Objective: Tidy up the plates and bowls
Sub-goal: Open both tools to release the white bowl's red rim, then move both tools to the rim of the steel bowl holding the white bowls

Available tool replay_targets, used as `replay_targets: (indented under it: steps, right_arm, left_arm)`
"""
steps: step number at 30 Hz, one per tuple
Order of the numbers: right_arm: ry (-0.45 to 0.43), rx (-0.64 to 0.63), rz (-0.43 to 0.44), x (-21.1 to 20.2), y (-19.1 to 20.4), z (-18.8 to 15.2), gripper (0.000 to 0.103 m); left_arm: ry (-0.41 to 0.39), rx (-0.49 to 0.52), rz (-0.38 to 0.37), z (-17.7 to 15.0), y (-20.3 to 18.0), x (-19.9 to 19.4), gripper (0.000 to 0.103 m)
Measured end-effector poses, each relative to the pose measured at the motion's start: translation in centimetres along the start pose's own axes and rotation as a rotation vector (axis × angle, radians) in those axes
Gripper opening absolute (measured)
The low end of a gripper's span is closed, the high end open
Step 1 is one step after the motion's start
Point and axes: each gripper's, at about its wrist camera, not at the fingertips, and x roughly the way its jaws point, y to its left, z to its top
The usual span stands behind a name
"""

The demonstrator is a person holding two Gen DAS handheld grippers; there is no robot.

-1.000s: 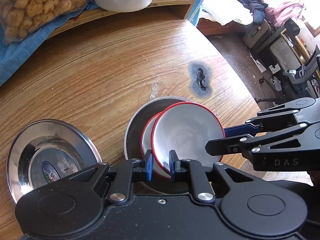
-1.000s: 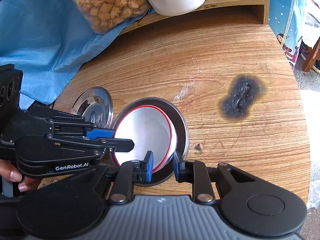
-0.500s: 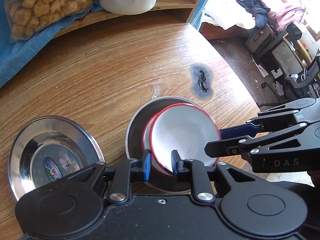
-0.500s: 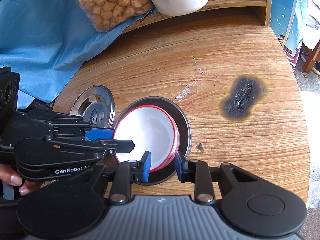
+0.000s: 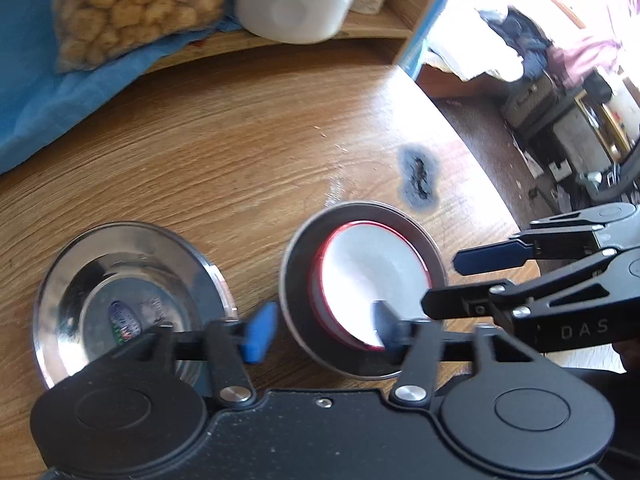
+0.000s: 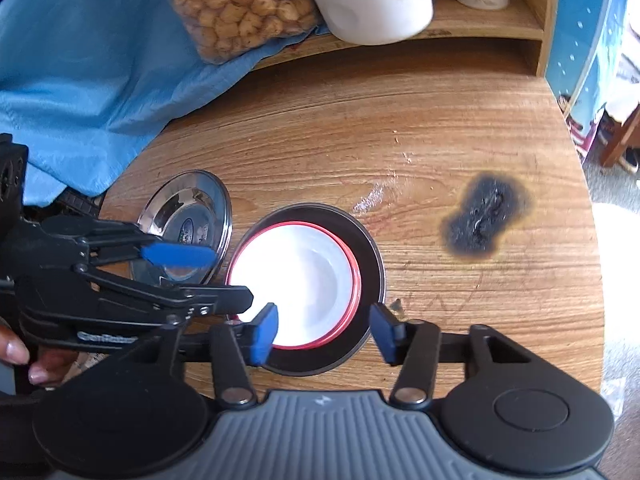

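Two white red-rimmed bowls (image 5: 368, 276) sit nested inside a dark steel plate (image 5: 300, 264) on the wooden table; they also show in the right wrist view (image 6: 304, 280), on that plate (image 6: 370, 256). A second shiny steel plate (image 5: 120, 280) lies to their left (image 6: 188, 208). My left gripper (image 5: 324, 330) is open, its jaws straddling the plate's near rim. My right gripper (image 6: 326, 332) is open over the near edge of the bowls. Each gripper shows in the other's view, the left (image 6: 200, 276) and the right (image 5: 456, 284), both open beside the bowls.
A burn mark (image 6: 484, 220) scars the table right of the stack. At the back, a wooden shelf (image 6: 520, 28) holds a white jug (image 6: 372, 4) and a cup; a bag of snacks (image 6: 240, 12) lies on blue cloth (image 6: 80, 80). The table edge drops off at right.
Both grippers have opened and let go of the red-rimmed bowl, which now lies flat in the lower bowl. Both grippers have drawn back and up a little.
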Motion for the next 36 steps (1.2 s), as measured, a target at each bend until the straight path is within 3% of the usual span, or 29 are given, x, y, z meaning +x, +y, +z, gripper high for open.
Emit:
replay_targets:
  steps: [5,10,16,26,30,36]
  right_arm:
    - [-0.004,-0.065,-0.043,-0.7,1.0,0.8,0.086]
    - [-0.021,-0.157,-0.144,-1.3,2.0,2.2,0.101]
    - [0.017,-0.283,-0.250,-0.5,3.1,3.1,0.102]
    - [0.041,-0.532,-0.175,0.2,2.3,4.4,0.102]
    - [0.044,-0.582,-0.160,0.2,1.4,4.6,0.102]
    - [0.054,-0.621,-0.166,0.4,0.2,4.9,0.102]
  left_arm:
    - [-0.029,-0.065,0.056,-0.5,1.2,-1.0,0.095]
    - [-0.052,-0.118,0.083,-0.8,1.8,-1.7,0.102]
    - [-0.066,-0.134,0.130,-1.1,1.7,-1.9,0.102]
    - [-0.069,-0.387,0.280,-2.7,0.7,-1.7,0.102]
    - [-0.047,-0.449,0.354,-3.3,-0.4,-1.3,0.102]
    - [-0.025,-0.540,0.395,-4.9,-1.3,-1.2,0.102]
